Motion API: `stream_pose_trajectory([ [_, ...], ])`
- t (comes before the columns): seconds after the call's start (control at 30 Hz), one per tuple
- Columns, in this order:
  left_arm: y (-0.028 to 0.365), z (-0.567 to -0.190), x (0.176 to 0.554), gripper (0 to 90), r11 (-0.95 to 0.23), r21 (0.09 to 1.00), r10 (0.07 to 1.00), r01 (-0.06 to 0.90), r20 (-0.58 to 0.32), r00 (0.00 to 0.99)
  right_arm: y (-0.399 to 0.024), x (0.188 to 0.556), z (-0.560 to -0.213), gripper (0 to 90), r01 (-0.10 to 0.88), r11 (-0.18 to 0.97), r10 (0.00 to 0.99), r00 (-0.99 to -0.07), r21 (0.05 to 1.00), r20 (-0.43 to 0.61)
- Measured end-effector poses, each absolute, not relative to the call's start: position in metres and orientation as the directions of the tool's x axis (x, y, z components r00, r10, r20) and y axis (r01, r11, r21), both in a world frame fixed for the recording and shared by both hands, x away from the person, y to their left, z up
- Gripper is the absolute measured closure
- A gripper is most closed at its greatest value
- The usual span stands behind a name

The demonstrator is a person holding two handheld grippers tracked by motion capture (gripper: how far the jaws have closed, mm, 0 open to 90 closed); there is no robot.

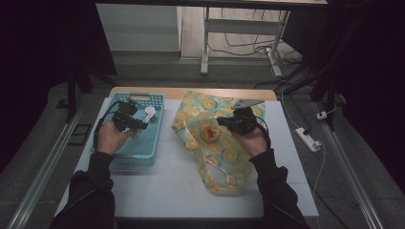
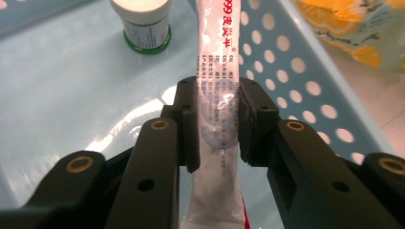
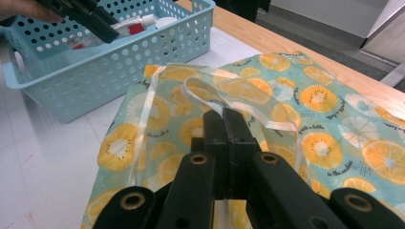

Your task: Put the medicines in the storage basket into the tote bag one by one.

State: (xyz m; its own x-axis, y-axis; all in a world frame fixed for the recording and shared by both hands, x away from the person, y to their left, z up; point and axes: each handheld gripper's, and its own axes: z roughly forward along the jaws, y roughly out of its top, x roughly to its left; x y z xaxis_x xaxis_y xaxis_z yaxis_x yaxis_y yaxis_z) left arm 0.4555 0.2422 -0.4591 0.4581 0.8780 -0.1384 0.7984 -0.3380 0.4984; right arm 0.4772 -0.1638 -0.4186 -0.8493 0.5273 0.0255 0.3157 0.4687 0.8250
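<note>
Left tool [image 2: 217,121] is clamped on a soft white tube [image 2: 215,95] w/ red print, held just above the floor of the blue basket [image 1: 122,152] at the tabletop's left edge. Tube looks light and squishy, prob slick film, so a mid-body grip like this 1 seems right; squeeze harder and it may ooze. A small white-capped bottle [image 2: 145,24] w/ green band stands nearby in the basket. Right tool [image 3: 229,129] is pinched tight on the pale handle strap [image 3: 200,90] of the citrus-print bag [image 1: 219,143] lying mid tabletop. Bag is floppy cloth, will sag; the strap is the sensible hold.
</note>
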Motion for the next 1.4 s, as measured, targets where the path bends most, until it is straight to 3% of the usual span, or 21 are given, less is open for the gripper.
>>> stream_pose_trajectory([
  [0.57,0.224,-0.427,0.436,71.3,-0.364,0.565,0.825,0.741,-0.174,0.538,-0.164,0.476,-0.416,90.0,0.309,0.462,0.527,-0.849,0.832,0.023],
  [1.4,0.134,-0.425,0.424,71.3,-0.518,0.565,0.658,0.642,-0.216,0.721,-0.166,0.475,-0.413,90.0,0.305,0.447,0.534,-0.845,0.841,0.023],
])
